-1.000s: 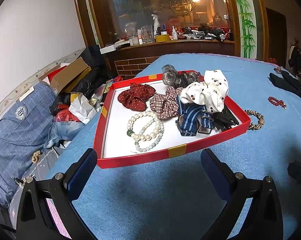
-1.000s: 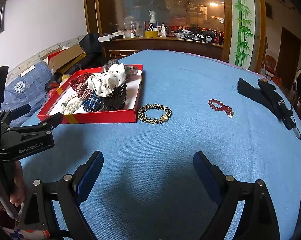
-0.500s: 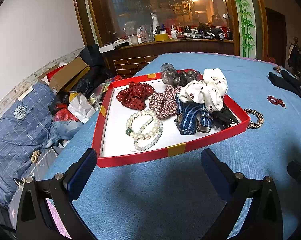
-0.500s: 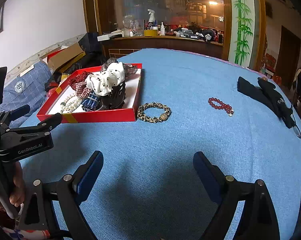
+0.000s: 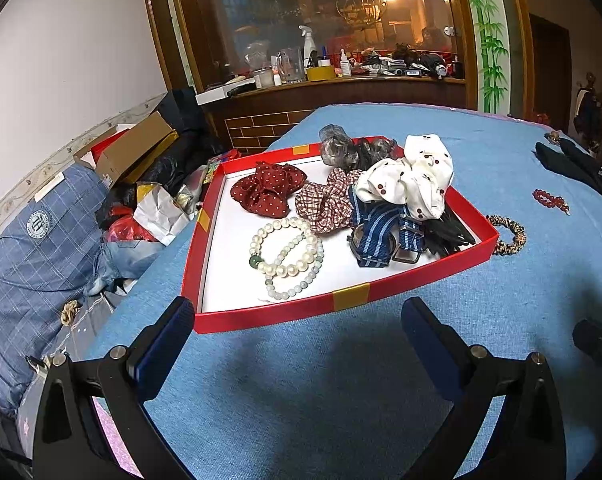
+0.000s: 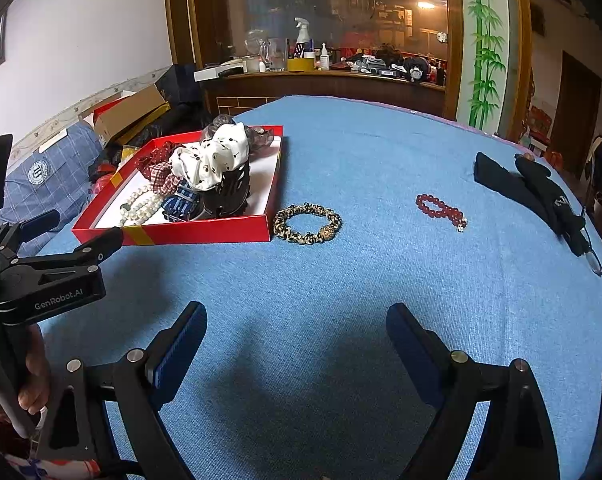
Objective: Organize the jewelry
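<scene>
A red tray (image 5: 285, 312) (image 6: 205, 234) with a white floor sits on the blue tablecloth. It holds pearl bracelets (image 5: 287, 256), a dark red dotted scrunchie (image 5: 267, 194), a plaid scrunchie (image 5: 327, 204), a white dotted scrunchie (image 5: 411, 178) (image 6: 213, 158), a blue striped strap (image 5: 375, 234) and black pieces. Just right of the tray lies a leopard-print bracelet (image 6: 307, 224) (image 5: 507, 236). Farther right lies a red bead bracelet (image 6: 441, 208) (image 5: 549, 200). My left gripper (image 5: 293, 338) is open, just in front of the tray. My right gripper (image 6: 297, 344) is open over bare cloth, short of both bracelets.
A black folded cloth (image 6: 529, 192) and glasses (image 6: 595, 260) lie at the table's right edge. Beyond the left edge are a blue plaid bag (image 5: 33, 248), boxes (image 5: 137, 152) and clutter. A wooden counter (image 6: 325, 84) with bottles stands behind. A hand (image 6: 9, 392) holds the left gripper.
Both views have shifted slightly; the tray and bracelets sit a little lower and nearer in the frames. Neither gripper has changed its opening, and no object has moved.
</scene>
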The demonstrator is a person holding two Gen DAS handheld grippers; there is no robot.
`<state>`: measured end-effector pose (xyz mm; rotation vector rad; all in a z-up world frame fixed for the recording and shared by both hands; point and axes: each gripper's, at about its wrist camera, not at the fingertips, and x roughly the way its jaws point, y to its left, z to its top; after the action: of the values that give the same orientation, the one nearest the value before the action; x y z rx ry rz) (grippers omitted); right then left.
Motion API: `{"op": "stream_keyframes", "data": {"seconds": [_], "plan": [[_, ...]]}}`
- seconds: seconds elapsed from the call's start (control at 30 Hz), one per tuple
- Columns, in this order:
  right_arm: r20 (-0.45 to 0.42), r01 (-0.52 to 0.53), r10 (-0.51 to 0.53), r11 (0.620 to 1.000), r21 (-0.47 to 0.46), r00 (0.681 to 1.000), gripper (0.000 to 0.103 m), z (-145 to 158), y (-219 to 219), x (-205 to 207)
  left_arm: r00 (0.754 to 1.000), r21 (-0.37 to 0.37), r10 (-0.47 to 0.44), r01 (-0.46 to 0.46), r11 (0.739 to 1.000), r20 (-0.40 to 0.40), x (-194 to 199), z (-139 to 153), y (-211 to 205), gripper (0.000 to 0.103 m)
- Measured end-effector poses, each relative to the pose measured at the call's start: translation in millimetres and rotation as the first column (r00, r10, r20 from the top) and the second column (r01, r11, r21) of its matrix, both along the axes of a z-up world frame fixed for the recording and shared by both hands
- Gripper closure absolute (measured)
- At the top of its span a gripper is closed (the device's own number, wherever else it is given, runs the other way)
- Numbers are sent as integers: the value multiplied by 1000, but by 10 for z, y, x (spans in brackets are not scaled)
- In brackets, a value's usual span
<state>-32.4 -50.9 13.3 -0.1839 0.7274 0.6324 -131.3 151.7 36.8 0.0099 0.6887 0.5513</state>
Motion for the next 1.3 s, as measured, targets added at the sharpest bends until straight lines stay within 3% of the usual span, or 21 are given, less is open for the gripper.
{"op": "stream_keyframes", "data": {"seconds": [1.3], "plan": [[0,15,-15,1000,0,1000,9,8,-16,-10,1000,0,-4,4,1000,-3,-20,-5,-23,0]]}}
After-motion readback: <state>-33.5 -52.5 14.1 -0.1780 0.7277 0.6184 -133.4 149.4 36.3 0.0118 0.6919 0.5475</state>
